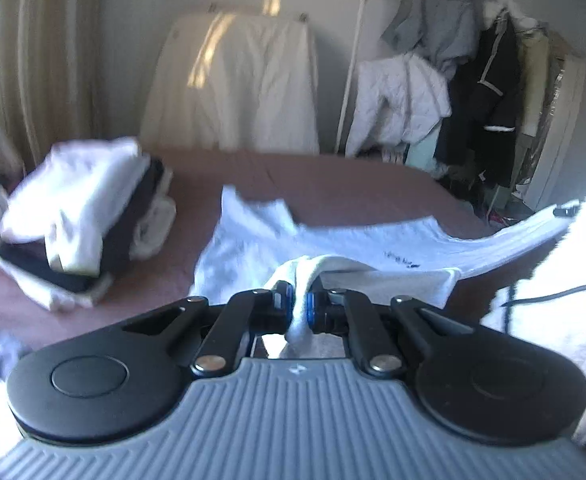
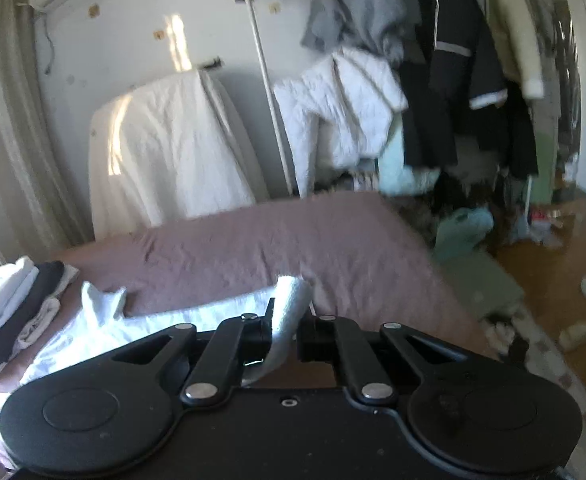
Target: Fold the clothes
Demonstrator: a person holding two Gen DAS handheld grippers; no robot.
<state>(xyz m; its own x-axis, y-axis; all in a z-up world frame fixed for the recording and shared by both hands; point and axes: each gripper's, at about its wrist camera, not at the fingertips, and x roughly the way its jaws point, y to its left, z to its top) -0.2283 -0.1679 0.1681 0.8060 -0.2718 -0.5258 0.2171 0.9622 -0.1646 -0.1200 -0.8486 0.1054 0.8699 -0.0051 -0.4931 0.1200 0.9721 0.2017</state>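
Left gripper (image 1: 299,308): jaws pinched together on a bunched fold of the white shirt (image 1: 253,232), which passes between the blue-edged pads.
Right gripper (image 2: 285,334): jaws nearly closed, clamped on another rolled edge of the same shirt (image 2: 93,320); the cloth stands up between the fingers.
White shirt: stretched between the two grippers, its far part draped on the bed ahead of them; in the left wrist view it runs off to the right, with small dark print near that side.
Bed (image 1: 353,184): mauve cover, spread ahead of and below both grippers.
Stack of folded clothes (image 1: 81,216): white and dark pieces, on the bed ahead and to the left of both grippers.
Hanging clothes (image 2: 433,80): jackets and coats well beyond the bed, up and to the right.
Floor (image 2: 553,272): wood, right of the right gripper, with scattered small items.
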